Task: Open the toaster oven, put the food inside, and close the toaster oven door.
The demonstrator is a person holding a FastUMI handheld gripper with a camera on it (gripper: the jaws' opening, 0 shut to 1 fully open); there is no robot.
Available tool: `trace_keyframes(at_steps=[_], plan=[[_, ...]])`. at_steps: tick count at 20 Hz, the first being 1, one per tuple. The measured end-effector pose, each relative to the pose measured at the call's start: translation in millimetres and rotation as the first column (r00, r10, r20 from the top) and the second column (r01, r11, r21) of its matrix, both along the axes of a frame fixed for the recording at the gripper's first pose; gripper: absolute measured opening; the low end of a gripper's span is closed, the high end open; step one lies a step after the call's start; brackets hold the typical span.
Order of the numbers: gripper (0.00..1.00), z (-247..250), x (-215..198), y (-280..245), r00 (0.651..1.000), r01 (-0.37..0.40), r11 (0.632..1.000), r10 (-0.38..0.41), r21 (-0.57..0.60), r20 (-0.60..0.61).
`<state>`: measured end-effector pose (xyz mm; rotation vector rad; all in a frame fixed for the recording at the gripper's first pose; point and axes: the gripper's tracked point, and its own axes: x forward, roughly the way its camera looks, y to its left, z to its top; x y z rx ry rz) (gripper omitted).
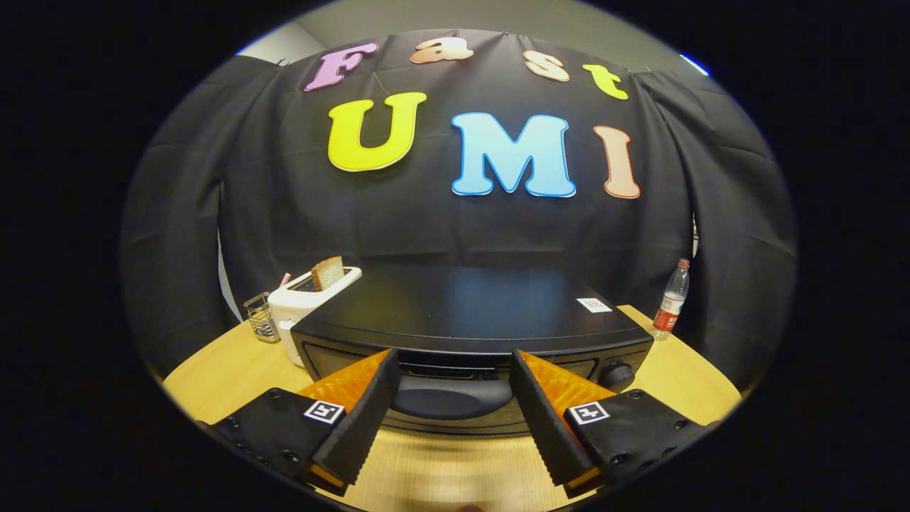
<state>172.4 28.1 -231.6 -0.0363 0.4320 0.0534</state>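
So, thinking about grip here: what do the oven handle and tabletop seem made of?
The oven handle, between the open hand-held gripper fingers, looks like smooth black plastic with a dull sheen. The tabletop looks like light wood or laminate, showing faint grain.

I see the toaster oven, a black, low, wide unit with a flat glossy top carrying a small white label near its right rear corner. It stands upright on the wooden surface, front face toward me. Its door is shut. The door handle, a dark rounded bar, runs across the upper front, directly ahead of the jaws and level with their tips. A round black control knob sits at the front's right end.
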Motion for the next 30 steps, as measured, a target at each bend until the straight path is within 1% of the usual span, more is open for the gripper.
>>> trace_keyframes(at_steps=[6, 11, 20, 26, 28, 30], plan=[[0.99, -3.4, -26.9, 0.6, 0.999, -0.027, 1.0, 0.027, 0.005, -0.019], [0.99, -14.8, -53.4, 1.3, 0.997, -0.046, 0.999, 0.047, 0.009, -0.059], [0.98, -30.1, -80.7, 0.9, 0.995, -0.036, 0.999, 0.033, -0.031, -0.093], [0.98, -52.1, -107.6, 1.4, 0.986, -0.039, 0.998, 0.03, -0.055, -0.163], [0.98, -60.2, -117.6, 0.2, 0.98, -0.048, 0.995, 0.03, -0.088, -0.195], [0.99, -65.4, -128.5, -0.5, 0.976, -0.058, 0.994, 0.036, -0.095, -0.213]])
